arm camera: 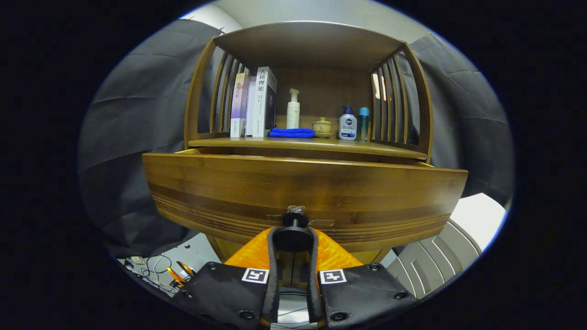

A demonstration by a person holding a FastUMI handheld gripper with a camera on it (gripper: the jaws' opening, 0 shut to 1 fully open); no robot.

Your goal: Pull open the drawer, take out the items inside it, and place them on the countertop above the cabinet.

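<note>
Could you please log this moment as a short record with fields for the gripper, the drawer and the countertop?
gripper: gripper, fingers closed on round black drawer knob
drawer: wide brown wooden drawer, pulled partly out of the cabinet; inside hidden
countertop: wooden countertop holds upright books, folded blue cloth, white pump bottle, small lidded ceramic cup

Walls: dark cloth hangs to both sides of the wooden cabinet, a pale wall above it.
Floor: light surface low beside the cabinet, with tangled cables.
Other side: pale ribbed panel.
</note>
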